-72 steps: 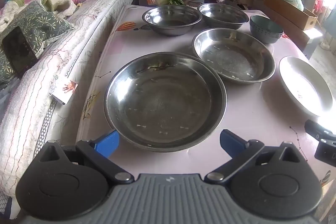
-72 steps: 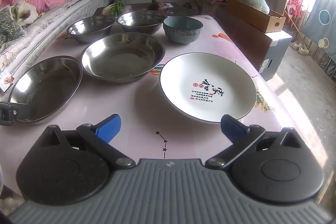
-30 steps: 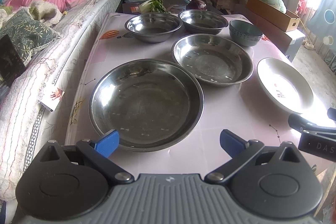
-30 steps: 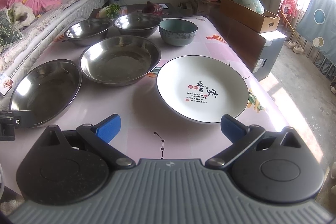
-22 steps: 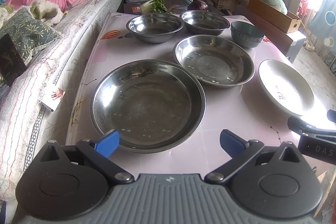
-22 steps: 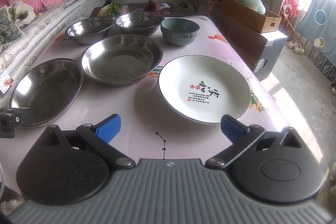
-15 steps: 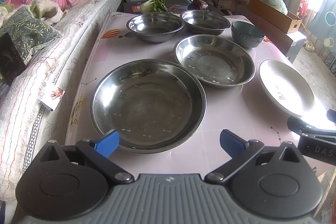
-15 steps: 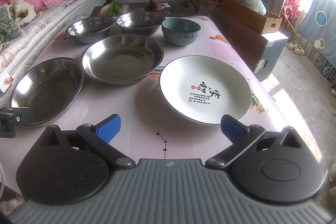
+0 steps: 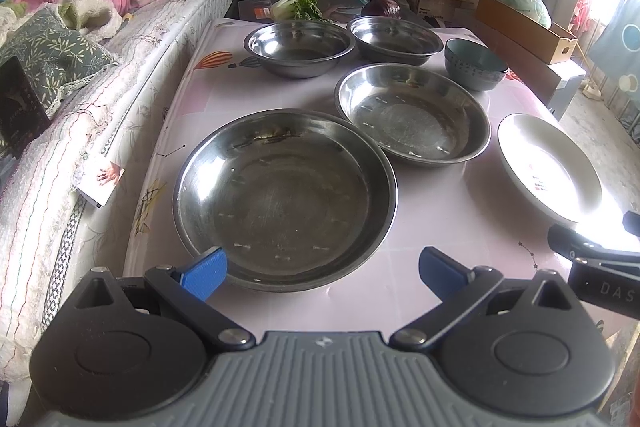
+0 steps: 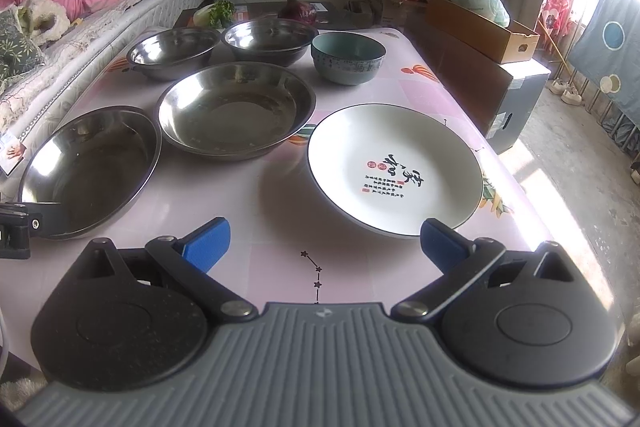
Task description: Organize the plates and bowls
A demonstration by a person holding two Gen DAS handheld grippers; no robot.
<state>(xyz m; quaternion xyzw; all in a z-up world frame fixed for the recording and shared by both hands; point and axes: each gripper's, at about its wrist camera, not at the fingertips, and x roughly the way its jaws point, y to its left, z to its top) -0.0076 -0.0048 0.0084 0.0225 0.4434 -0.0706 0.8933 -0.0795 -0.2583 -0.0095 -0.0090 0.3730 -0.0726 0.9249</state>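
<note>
Currently, no stacking is evident: every dish lies separately on the table [image 10: 280,195]. The left gripper [image 9: 322,269] and right gripper [image 10: 325,239] both stand spread and empty at lower frame. The large steel plate [image 9: 284,199] sits centre in the left view; a second steel plate [image 9: 412,115] lies right of centre above it. The white plate [image 10: 394,167] occupies the right view's centre. Two steel bowls [image 10: 174,53] [image 10: 268,41] and a teal bowl [image 10: 348,57] line the upper centre. All grouping remains, by this evidence.
</note>
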